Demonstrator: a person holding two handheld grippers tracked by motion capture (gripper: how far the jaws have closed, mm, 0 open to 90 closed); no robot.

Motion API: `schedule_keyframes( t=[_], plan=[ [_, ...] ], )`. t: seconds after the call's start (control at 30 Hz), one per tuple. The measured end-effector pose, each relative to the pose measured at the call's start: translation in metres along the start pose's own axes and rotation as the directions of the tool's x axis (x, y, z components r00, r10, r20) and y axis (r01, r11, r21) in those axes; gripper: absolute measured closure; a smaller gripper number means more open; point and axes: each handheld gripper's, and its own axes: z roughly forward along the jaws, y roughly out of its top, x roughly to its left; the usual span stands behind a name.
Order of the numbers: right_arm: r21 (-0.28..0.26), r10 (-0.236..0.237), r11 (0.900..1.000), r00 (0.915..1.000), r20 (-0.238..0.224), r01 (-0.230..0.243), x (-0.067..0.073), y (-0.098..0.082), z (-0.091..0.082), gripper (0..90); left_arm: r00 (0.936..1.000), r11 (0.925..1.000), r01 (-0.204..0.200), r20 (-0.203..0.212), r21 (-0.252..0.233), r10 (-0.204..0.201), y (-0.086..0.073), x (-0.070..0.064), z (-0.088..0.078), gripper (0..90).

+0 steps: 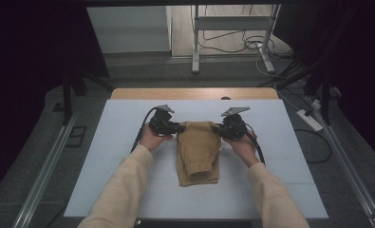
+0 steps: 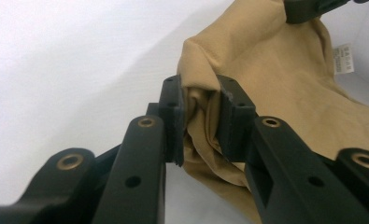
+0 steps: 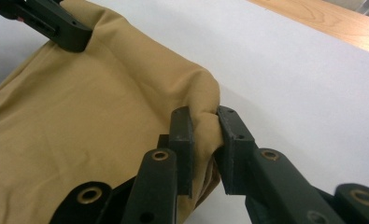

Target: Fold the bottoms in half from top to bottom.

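One folded tan cotton garment [image 1: 197, 153] lies mid-way on the white table sheet [image 1: 118, 142], lots of bare white on every side and a wooden strip [image 1: 194, 93] along the far edge. Two grippers: the left gripper [image 1: 179, 127] pinches the cloth's far-left corner, and the right gripper [image 1: 217, 128] is clamped on the far-right corner.

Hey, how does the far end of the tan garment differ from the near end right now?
The far end of the tan garment is pinched at both corners, by the left gripper and the right gripper; the near end is free. The far end looks bunched and raised; the near end lies flat on the white table cover. The near end shows a gathered cuff. Both share the same tan cloth.
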Motion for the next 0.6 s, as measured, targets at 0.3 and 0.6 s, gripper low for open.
schedule_keyframes(
  t=[0.3, 0.6],
  plan=[
    [0.015, 0.002, 1.0, 0.9997, 0.024, -0.003, -0.008, 0.005, 0.01, 77.1, 0.9998, 0.9998, 0.006, -0.018, 0.02, -0.006, 0.01, 0.011, 0.01, 73.7],
    [0.001, 0.016, 1.0, 0.9993, 0.035, -0.016, -0.016, 0.009, 0.013, 77.1, 0.9992, 0.9998, 0.004, -0.041, 0.017, -0.003, 0.018, 0.014, 0.011, 73.4]
  ],
)
